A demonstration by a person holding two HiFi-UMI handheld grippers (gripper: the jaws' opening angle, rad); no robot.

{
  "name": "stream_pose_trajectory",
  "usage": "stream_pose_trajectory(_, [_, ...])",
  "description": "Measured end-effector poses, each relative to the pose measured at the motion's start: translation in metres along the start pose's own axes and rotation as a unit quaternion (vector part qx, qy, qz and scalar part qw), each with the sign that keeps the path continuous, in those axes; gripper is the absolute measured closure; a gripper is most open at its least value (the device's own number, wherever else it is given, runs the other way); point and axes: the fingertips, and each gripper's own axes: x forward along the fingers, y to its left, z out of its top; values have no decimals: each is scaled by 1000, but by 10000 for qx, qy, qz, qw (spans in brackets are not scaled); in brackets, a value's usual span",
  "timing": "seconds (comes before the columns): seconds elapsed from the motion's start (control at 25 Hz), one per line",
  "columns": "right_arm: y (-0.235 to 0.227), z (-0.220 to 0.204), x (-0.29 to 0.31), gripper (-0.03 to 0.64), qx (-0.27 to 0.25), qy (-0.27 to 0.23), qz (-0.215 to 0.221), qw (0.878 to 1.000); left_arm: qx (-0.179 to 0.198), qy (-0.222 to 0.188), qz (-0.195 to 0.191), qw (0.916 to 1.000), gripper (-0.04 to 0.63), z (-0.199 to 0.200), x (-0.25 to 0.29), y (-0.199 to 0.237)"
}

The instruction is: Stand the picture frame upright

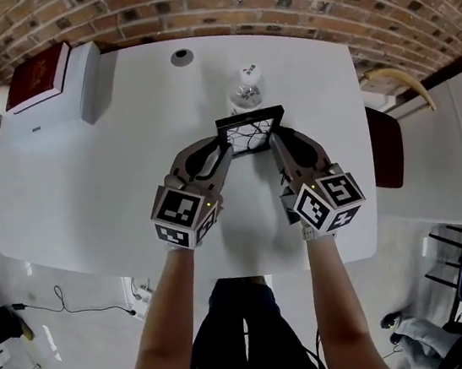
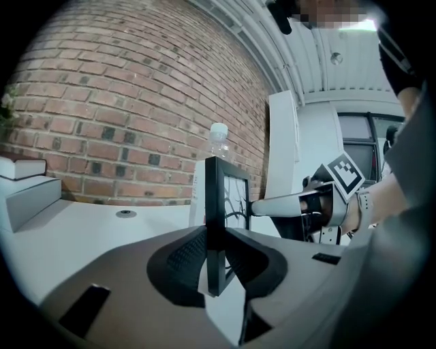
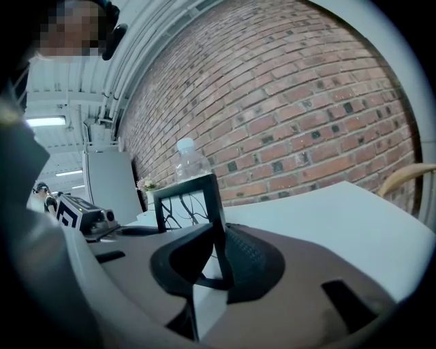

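I am holding the picture frame (image 1: 251, 132) upright just in front of the bottle (image 1: 246, 88), the left tongs (image 1: 225, 146) and the right tongs (image 1: 277, 140) each clamping a side edge. Letting it go, standing alone on the surface (image 1: 86, 183), is still remaining, I judge.

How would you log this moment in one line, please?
frame upright | left gripper shut on left edge | right gripper shut on right edge | bottle behind frame

Picture frame (image 1: 251, 131) standing on tabletop (image 1: 79, 192), bottle (image 1: 247, 90) sitting just behind it, box (image 1: 88, 80) lying well to its left
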Motion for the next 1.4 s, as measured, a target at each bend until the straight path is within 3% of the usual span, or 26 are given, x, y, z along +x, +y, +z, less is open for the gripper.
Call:
stream_pose_trajectory(0.36, [1, 0, -2, 574, -15, -88, 8, 10000, 264, -100, 83, 9996, 509, -1, -1, -1])
stream_pose_trajectory(0.48, [2, -2, -2, 535, -107, -50, 59, 9999, 286, -101, 100, 9995, 508, -2, 0, 0])
stream_pose_trajectory(0.84, [1, -5, -1, 535, -194, -13, -34, 9998, 542, -132, 171, 9983, 500, -2, 1, 0])
stream_pose_trajectory(1.4, [0, -9, -4, 535, -160, -32, -81, 9998, 609, -168, 251, 9977, 494, -2, 2, 1])
